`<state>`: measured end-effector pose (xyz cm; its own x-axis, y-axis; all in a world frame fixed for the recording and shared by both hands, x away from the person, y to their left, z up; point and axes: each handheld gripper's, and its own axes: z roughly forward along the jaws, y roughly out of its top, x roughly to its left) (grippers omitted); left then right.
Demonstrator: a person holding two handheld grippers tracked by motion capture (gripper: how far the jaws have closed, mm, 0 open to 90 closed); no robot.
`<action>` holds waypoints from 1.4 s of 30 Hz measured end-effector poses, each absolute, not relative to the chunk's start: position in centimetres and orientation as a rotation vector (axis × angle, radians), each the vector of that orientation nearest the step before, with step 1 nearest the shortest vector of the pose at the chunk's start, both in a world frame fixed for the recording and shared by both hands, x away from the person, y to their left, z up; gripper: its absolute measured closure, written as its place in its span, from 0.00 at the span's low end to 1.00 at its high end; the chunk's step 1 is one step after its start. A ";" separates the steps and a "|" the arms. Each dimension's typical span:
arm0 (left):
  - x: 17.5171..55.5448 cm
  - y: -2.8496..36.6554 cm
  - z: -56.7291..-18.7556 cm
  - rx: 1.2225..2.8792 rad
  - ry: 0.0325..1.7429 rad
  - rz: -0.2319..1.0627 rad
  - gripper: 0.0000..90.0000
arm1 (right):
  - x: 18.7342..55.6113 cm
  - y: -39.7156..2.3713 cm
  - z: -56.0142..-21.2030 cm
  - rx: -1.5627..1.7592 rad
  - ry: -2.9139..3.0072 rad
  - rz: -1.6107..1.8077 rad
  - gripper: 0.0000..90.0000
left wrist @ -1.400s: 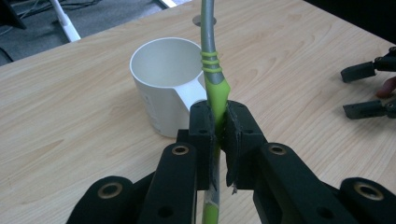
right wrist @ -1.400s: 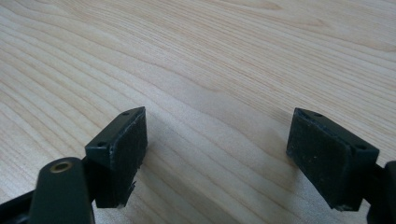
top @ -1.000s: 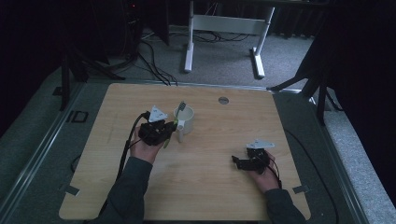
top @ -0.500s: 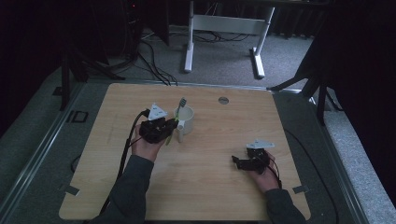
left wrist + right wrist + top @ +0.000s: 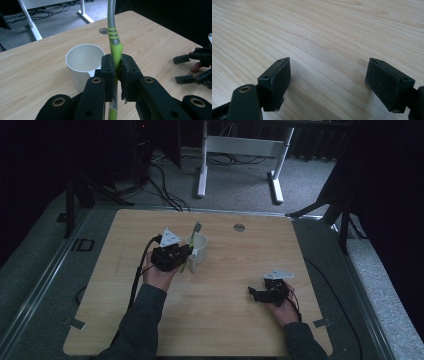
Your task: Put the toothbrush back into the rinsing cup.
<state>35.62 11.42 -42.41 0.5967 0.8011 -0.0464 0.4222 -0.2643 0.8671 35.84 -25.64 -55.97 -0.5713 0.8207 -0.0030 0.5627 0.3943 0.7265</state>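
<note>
— What are you counting from where you are standing?

— Nearest to us, two forearms in dark sleeves are coming in over the edge of the worktop (image 5: 225,330), and each hand is carrying one hand-held gripper. So two of those, black and blocky, each one wearing a flat grey three-cornered plate on top and trailing a cable.

— And the right hand-held gripper (image 5: 255,295)?

— It is sitting low over the bare wood with its jaws standing wide and nothing lying between them. The pads are looking like flat, dull, rubbery black slabs, scuffed at the edges.

— The left one?

— The left hand-held gripper (image 5: 117,68) is pinching one toothbrush (image 5: 114,37) by its lime-green handle, jaws drawn in narrow around it. The toothbrush is standing nearly upright, slim and smooth, with a grey neck ringed by three thin green bands and the bristle head (image 5: 196,226) pointing up.

— Where is it sitting relative to the cup?

— Just beside one white cup (image 5: 83,63), on the near side. The cup is looking round, plain and matt, open at the top.

— Further out?

— The worktop is showing pale wood grain with rounded corners and one small round grey cap (image 5: 239,227) set in near its far edge. Beyond that, on the grey carpet, one white frame (image 5: 240,150) is standing on two legs.
</note>
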 end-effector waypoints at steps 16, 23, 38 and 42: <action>36.1 10.5 -41.2 1.873 0.951 0.530 0.91 | 35.8 -25.6 -56.0 1.197 2.296 0.986 0.22; 36.4 10.5 -41.3 1.858 0.946 0.536 0.91 | 35.8 -25.6 -56.0 1.197 2.296 0.986 0.22; 36.7 10.6 -41.4 1.795 0.923 0.539 0.91 | 35.8 -25.6 -56.0 1.197 2.296 0.986 0.22; 36.8 10.6 -41.5 1.783 0.919 0.545 0.91 | 35.8 -25.6 -56.0 1.197 2.296 0.987 0.22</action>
